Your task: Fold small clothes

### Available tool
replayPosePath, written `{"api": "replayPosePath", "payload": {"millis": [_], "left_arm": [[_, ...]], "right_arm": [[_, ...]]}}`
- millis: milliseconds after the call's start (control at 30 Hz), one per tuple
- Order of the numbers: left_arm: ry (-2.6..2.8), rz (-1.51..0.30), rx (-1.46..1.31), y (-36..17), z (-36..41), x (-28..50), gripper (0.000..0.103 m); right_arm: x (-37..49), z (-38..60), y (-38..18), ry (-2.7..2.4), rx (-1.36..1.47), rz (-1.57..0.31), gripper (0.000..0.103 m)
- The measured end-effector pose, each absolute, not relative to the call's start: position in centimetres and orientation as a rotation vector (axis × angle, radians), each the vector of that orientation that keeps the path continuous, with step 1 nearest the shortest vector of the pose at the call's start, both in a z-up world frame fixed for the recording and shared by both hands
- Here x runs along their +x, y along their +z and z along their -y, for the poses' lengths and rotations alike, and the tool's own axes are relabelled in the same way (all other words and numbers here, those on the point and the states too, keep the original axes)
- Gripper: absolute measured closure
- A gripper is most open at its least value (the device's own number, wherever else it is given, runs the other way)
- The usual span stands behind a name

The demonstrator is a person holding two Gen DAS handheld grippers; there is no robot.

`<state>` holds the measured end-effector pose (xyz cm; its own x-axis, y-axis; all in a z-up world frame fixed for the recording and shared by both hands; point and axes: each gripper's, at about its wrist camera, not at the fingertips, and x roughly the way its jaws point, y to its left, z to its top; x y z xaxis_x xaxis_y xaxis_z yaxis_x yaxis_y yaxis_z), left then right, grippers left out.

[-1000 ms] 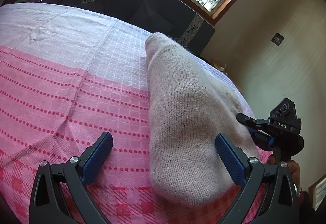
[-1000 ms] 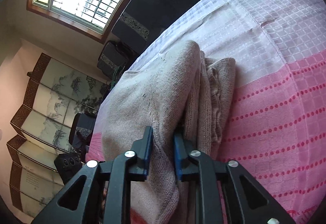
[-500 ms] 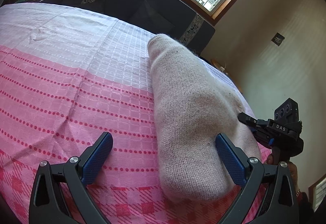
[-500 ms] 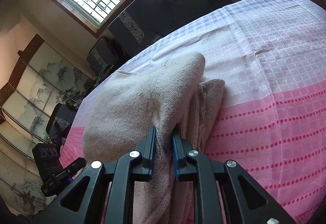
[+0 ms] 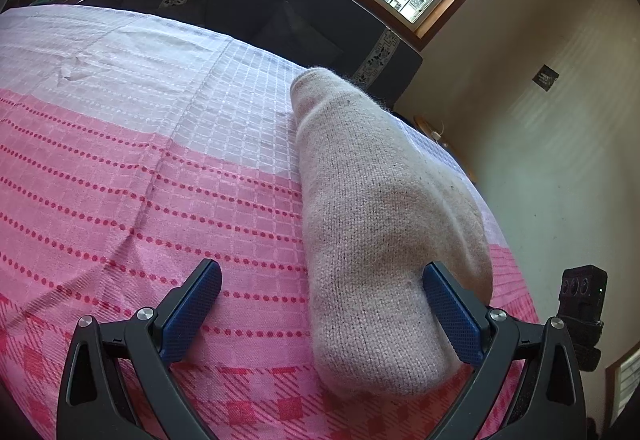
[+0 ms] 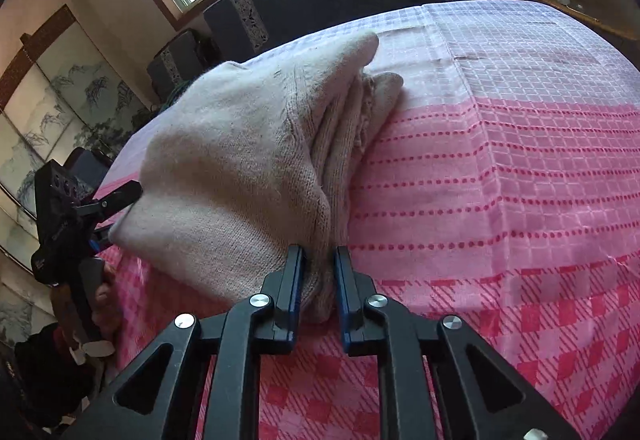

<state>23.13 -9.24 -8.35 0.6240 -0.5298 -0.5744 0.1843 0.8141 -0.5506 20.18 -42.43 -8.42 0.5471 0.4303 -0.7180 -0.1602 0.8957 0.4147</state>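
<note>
Beige knitted garment [image 6: 240,175] lay folded along the pink checked tablecloth [image 6: 520,179], pinched at its near folded edge between the nearly closed blue pads of the right gripper [image 6: 318,288], with the layers bunched up from the cloth just beyond the fingertips. Left gripper [image 5: 320,316] stood wide open, clamping nothing, straddling the garment's near rounded end, right pad [image 5: 452,316] just beside the knit, left pad [image 5: 192,312] well apart from it over bare tablecloth.
</note>
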Motion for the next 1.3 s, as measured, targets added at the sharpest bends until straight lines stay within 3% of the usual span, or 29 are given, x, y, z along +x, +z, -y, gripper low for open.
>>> {"api": "replayPosePath", "payload": {"millis": [200, 267, 300, 333, 700, 1300], "left_arm": [[-0.428, -0.792, -0.487, -8.3, 9.1, 22.9, 0.003], [-0.456, -0.785, -0.503, -8.1, 8.9, 22.9, 0.003], [-0.46, -0.777, -0.509, -8.0, 8.7, 22.9, 0.003], [-0.468, -0.77, -0.513, -7.8, 8.6, 22.9, 0.003], [-0.553, -0.85, -0.097, -5.9, 13.7, 26.3, 0.003], [-0.671, -0.944, 0.019, -6.8, 17.7, 29.5, 0.003]], "right_arm": [[20.6, 44.5, -7.7, 0.415, 0.496, -0.913, 0.081], [21.0, 44.8, -7.5, 0.415, 0.522, -0.911, 0.063], [21.4, 44.9, -7.6, 0.412, 0.522, -0.918, 0.046], [21.7, 44.9, -7.5, 0.398, 0.516, -0.925, 0.041], [25.6, 42.1, -9.0, 0.491, 0.468, -1.0, 0.041], [27.8, 42.3, -10.0, 0.574, 0.542, -0.942, 0.038]]}}
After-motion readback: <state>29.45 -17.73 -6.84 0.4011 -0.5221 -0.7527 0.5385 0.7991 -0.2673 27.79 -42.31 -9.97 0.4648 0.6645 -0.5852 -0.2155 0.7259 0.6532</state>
